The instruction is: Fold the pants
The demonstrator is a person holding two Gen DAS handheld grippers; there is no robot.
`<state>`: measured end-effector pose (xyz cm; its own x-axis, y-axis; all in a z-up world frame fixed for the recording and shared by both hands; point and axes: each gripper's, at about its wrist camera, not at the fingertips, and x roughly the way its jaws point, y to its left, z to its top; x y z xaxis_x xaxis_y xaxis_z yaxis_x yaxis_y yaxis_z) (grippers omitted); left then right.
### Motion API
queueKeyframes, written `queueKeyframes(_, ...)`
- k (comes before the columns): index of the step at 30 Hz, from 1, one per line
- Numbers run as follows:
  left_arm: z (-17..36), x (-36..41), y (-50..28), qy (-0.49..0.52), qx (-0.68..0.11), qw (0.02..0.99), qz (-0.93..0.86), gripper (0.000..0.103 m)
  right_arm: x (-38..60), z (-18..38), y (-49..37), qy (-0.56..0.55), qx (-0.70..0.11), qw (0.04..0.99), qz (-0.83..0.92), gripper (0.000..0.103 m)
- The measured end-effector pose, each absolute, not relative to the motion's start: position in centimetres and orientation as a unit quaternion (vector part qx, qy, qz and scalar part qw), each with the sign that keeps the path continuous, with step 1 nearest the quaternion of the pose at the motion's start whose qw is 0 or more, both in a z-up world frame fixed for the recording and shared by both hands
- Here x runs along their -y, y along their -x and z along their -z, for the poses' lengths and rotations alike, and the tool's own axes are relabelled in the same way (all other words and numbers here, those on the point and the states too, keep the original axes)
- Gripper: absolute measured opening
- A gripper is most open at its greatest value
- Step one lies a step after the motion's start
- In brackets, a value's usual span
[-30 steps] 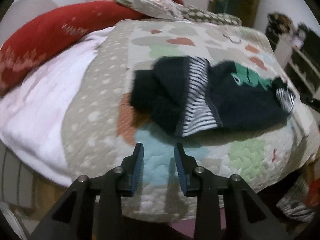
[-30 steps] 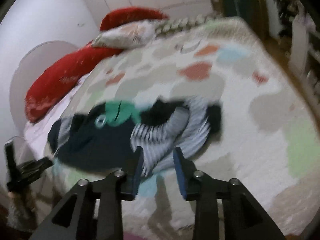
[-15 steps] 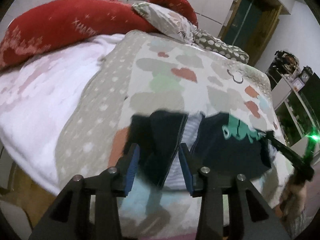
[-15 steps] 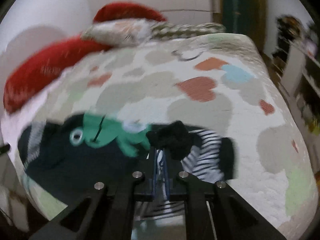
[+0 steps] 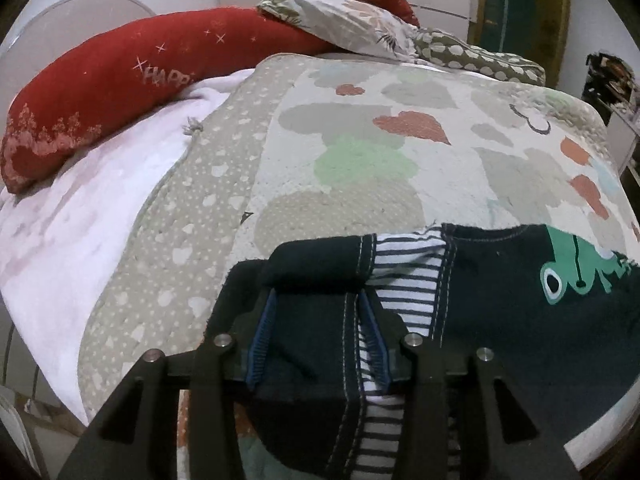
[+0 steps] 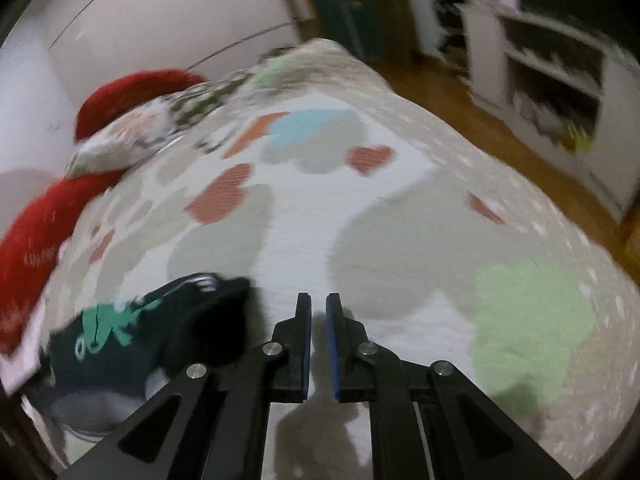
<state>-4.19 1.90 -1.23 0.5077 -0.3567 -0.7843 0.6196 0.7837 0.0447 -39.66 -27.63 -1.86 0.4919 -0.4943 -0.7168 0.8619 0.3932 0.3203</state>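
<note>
Pants [image 5: 500,320], one dark pair with striped lining and a green frog print, lie at the near edge of the quilt [image 5: 360,152], and they are more gathered than a second ago. The left gripper [image 5: 316,300] was then short of the cloth; now a dark fold sits between its blue pads [image 5: 258,340], with the jaws still apart around it, and I cannot tell if they press it. The right gripper [image 6: 318,308] was closed on the cloth half a second ago; now it holds nothing, its jaws are almost together with a thin gap, and it is over bare quilt just to the right of the pants. The right view is blurred. Two red pillows [image 5: 120,80] and one patterned pillow [image 5: 344,20] lie at the far side.
</note>
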Motion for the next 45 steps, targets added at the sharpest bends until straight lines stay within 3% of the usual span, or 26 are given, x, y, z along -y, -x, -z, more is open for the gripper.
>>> queueKeyframes(6, -2.0, -4.1, 4.7, -0.096, -0.424, 0.852, 0.291, 0.041, 26.3, -1.1, 42.6, -0.379, -0.183, 0.822, 0.385, 0.010)
queueKeyframes(8, -3.0, -4.6, 5.6, -0.080, -0.424, 0.851, 0.301, 0.041, 25.5, -1.8, 41.7, -0.377, -0.177, 0.844, 0.339, 0.028)
queueKeyframes(9, -3.3, -4.8, 6.1, -0.072, -0.427, 0.848, 0.307, 0.042, 25.5, -1.7, 41.0, -0.382, -0.180, 0.851, 0.312, 0.053)
queueKeyframes(10, -3.4, -4.9, 6.6, -0.065, -0.431, 0.843, 0.314, 0.043, 25.6, -1.4, 40.1, -0.385, -0.188, 0.854, 0.296, 0.067)
queueKeyframes(14, -3.5, -4.9, 8.1, -0.059, -0.439, 0.834, 0.329, 0.044, 26.2, 1.0, 36.4, -0.367, -0.256, 0.847, 0.288, 0.066)
queueKeyframes(15, -3.6, -4.8, 8.5, -0.061, -0.440, 0.832, 0.331, 0.044, 26.4, 1.5, 35.8, -0.368, -0.267, 0.844, 0.284, 0.038)
queueKeyframes(16, -3.6, -4.6, 8.8, -0.065, -0.441, 0.831, 0.333, 0.044, 26.5, 2.0, 35.6, -0.374, -0.279, 0.839, 0.281, 0.019)
queueKeyframes(24, -3.5, -3.3, 9.8, -0.080, -0.428, 0.839, 0.327, 0.044, 25.6, -2.7, 35.1, -0.312, -0.225, 0.882, 0.273, 0.019)
queueKeyframes(30, -3.7, -2.2, 10.8, -0.101, -0.432, 0.829, 0.339, 0.044, 28.6, 2.0, 34.8, -0.349, -0.278, 0.837, 0.317, 0.037)
queueKeyframes(32, -4.2, -1.3, 11.1, -0.110, -0.433, 0.823, 0.352, 0.047, 29.2, 2.9, 37.7, -0.413, -0.233, 0.826, 0.305, 0.045)
queueKeyframes(36, -4.8, 3.5, 12.2, -0.142, -0.450, 0.783, 0.405, 0.055, 28.6, 2.6, 42.1, -0.445, -0.182, 0.818, 0.317, 0.045)
queueKeyframes(39, -4.7, 8.9, 14.0, -0.167, -0.466, 0.734, 0.465, 0.056, 27.9, 2.5, 43.7, -0.472, -0.154, 0.821, 0.282, 0.053)
queueKeyframes(45, -3.4, 19.7, 18.7, -0.228, -0.470, 0.662, 0.538, 0.056, 25.7, 2.8, 41.3, -0.456, -0.181, 0.837, 0.241, 0.056)
